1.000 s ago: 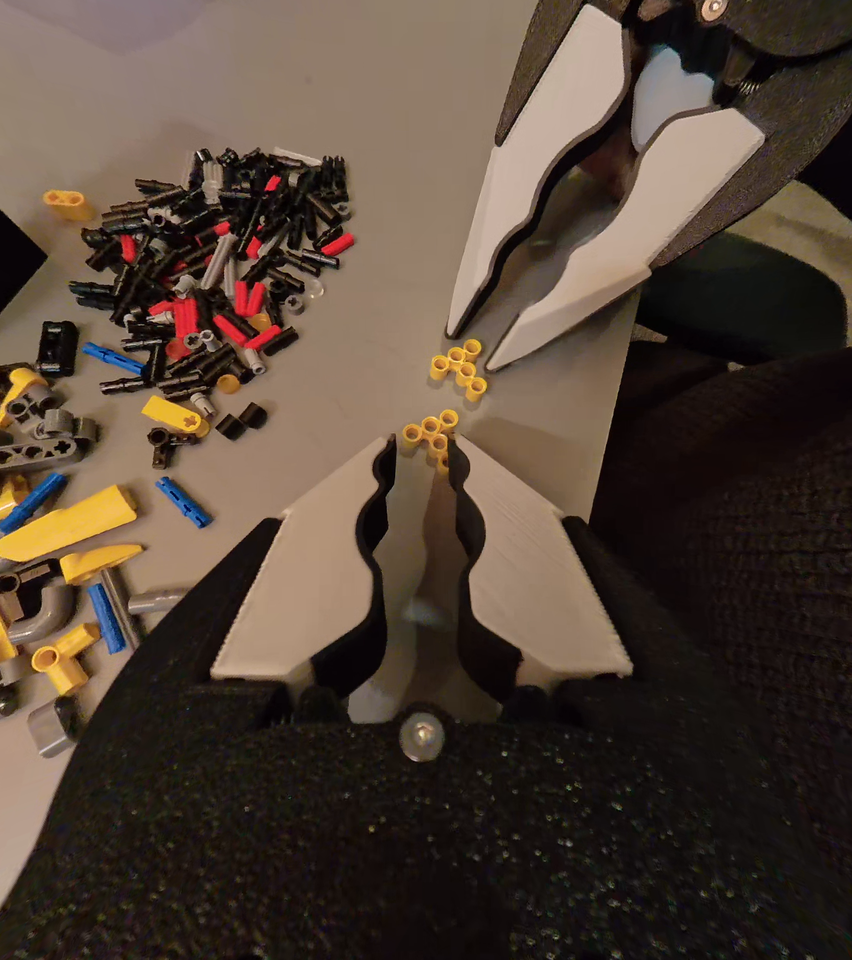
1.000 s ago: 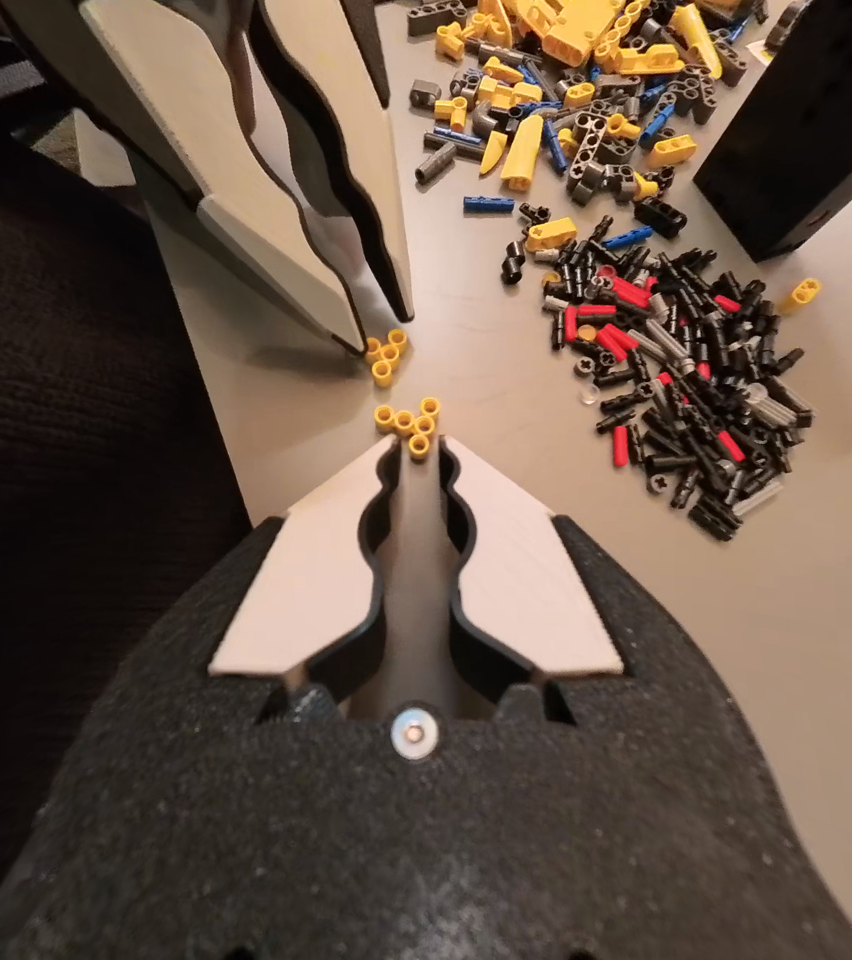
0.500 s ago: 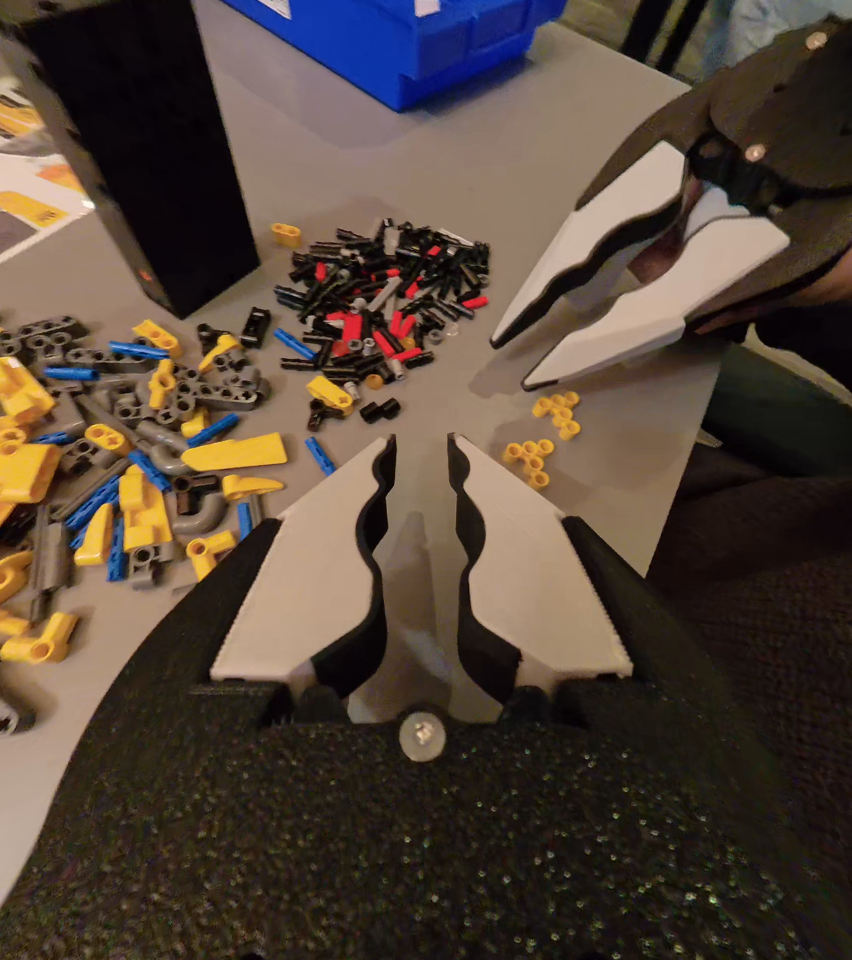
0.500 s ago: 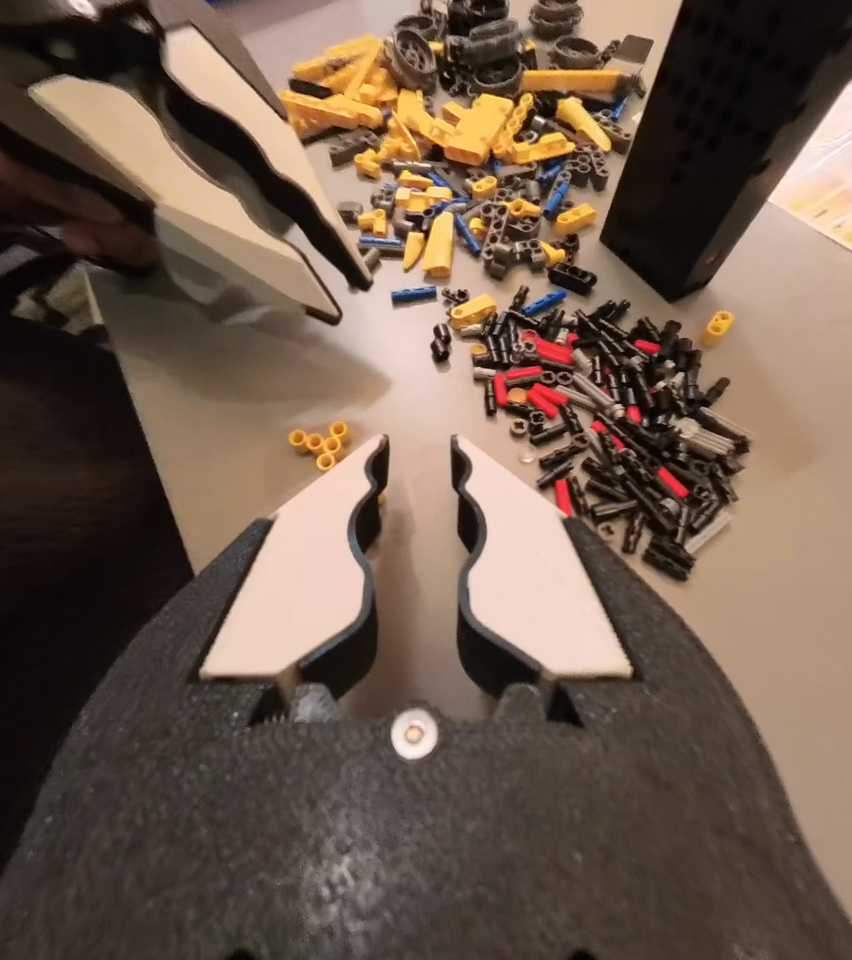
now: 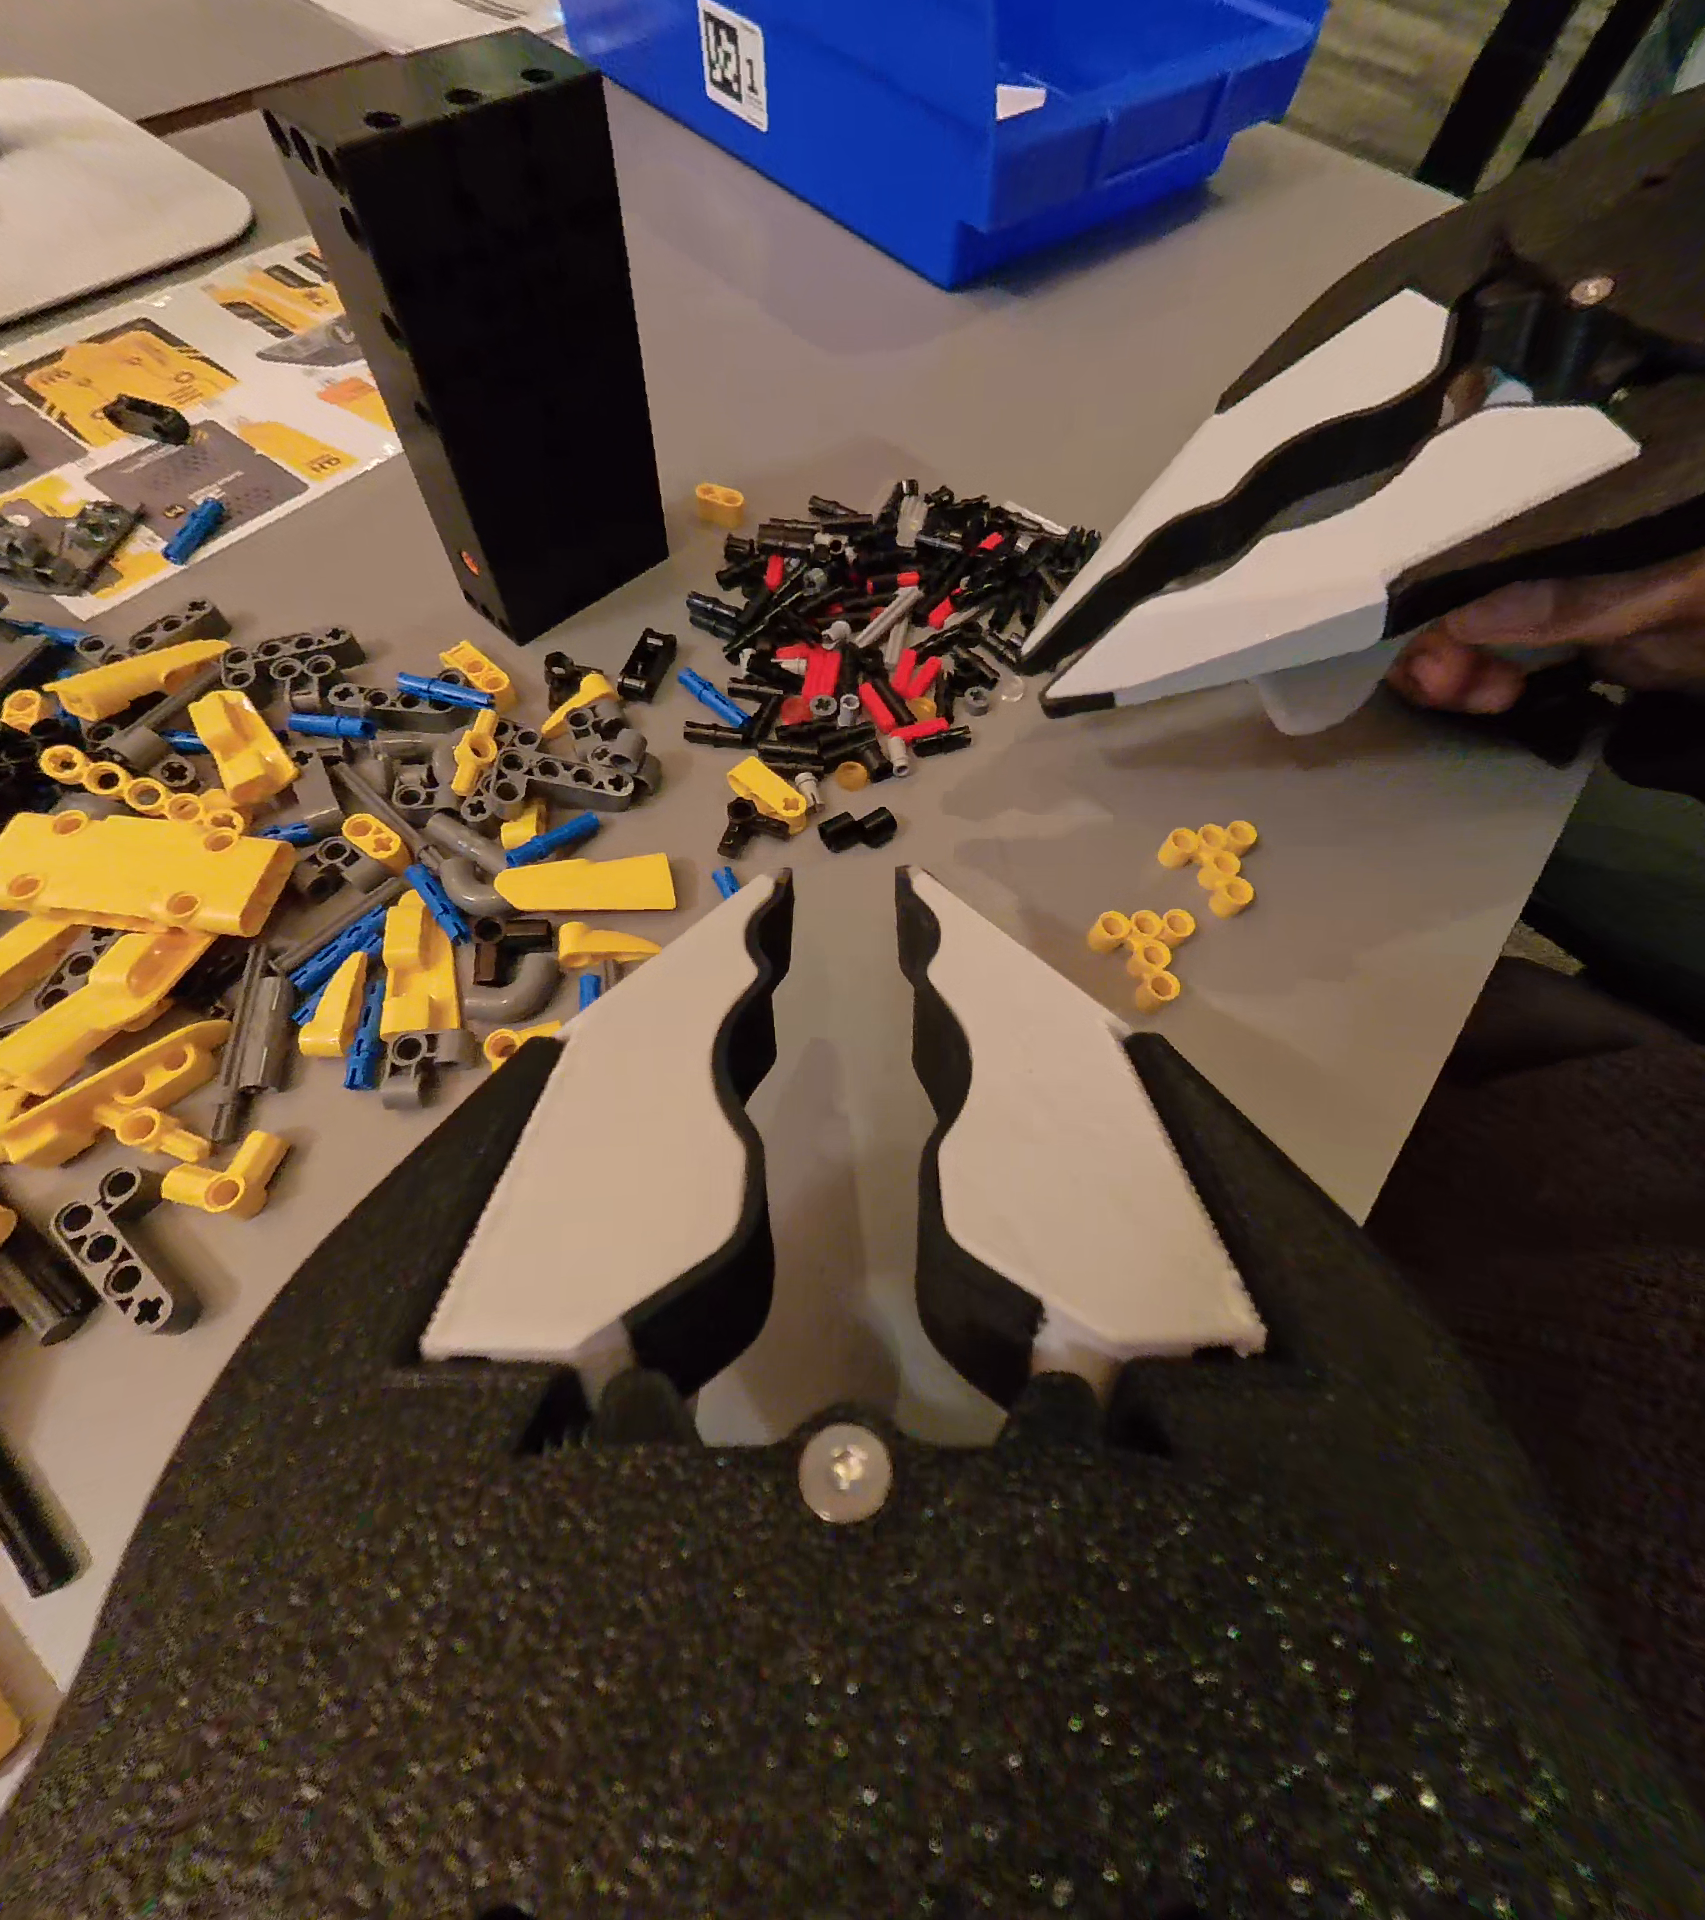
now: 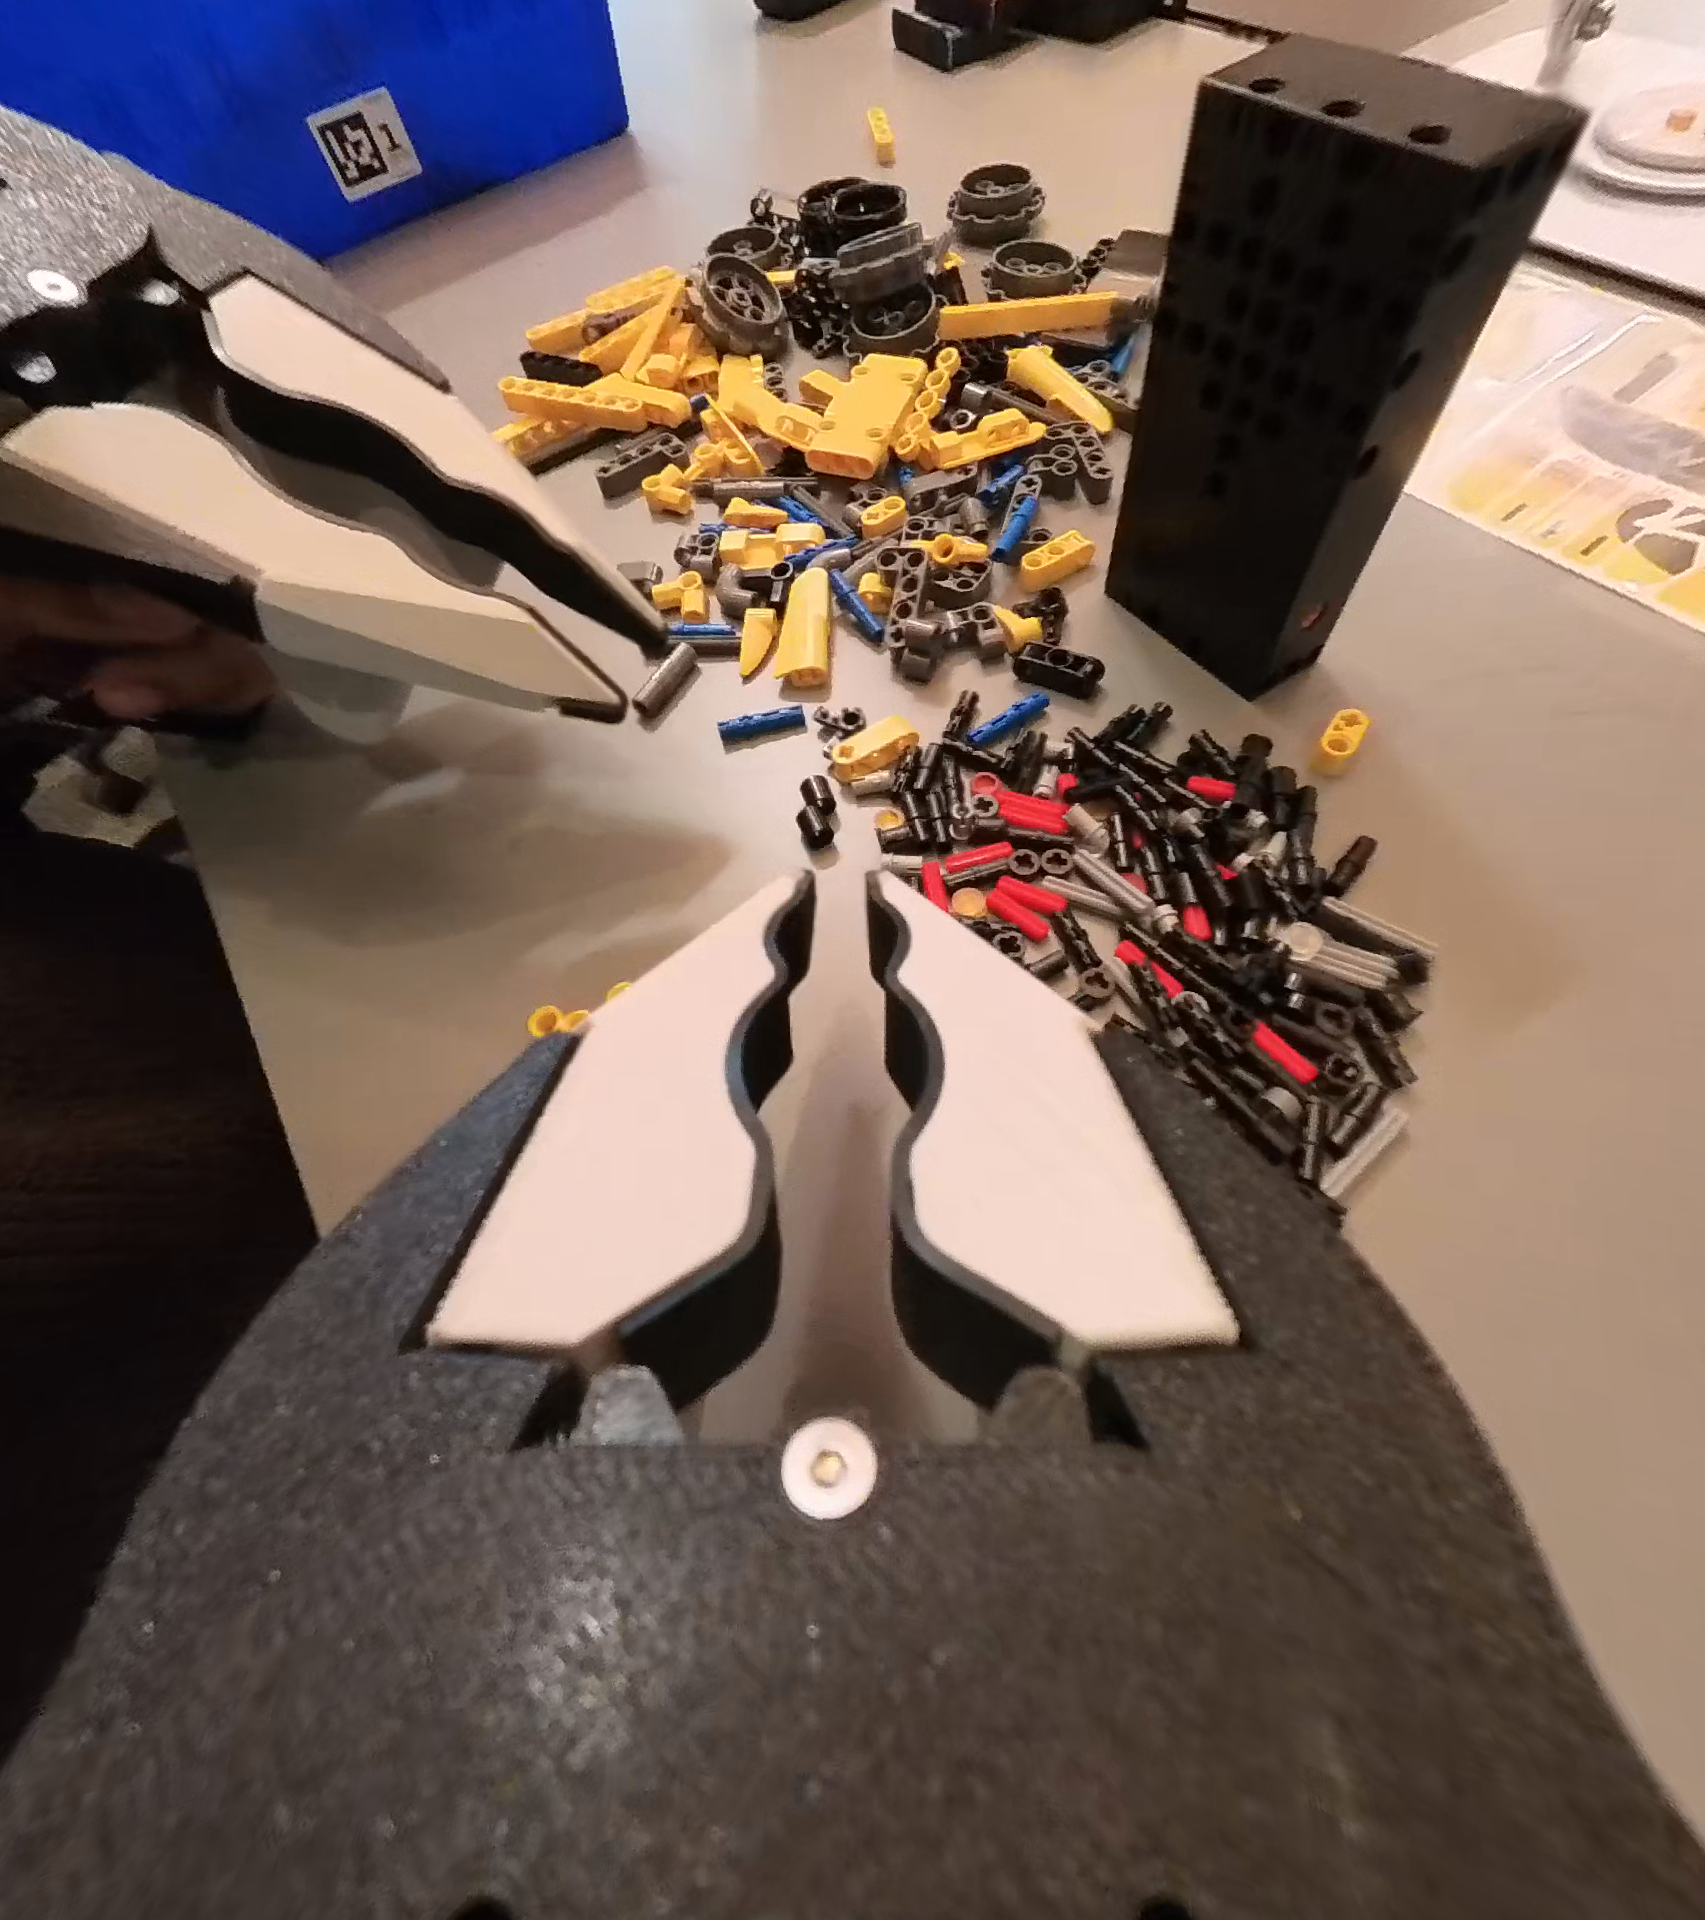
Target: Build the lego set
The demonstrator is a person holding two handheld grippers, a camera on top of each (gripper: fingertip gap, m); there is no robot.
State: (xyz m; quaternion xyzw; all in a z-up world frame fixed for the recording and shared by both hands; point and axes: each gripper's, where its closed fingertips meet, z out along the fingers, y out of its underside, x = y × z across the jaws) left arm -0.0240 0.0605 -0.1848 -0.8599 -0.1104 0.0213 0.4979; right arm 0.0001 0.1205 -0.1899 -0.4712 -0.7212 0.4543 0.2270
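Left gripper [image 5: 843,888] hangs empty over the grey table [image 5: 931,395], jaws apart. Right gripper [image 6: 840,883] hovers too, jaws slightly apart, nothing between them. Two small yellow angle pieces [image 5: 1144,951] lie just right of the left tips. The pile of black and red pins [image 6: 1149,883] sits beside the right tips, black block [image 6: 1315,353] beyond.

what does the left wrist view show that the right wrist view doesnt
Only the left wrist view shows both small yellow T-shaped pieces whole, lying near the table edge.

Only the right wrist view shows the dark wheels and a white plate.

Both show the black block, blue bin, pin pile, and both open, empty tools: left tool, right tool.
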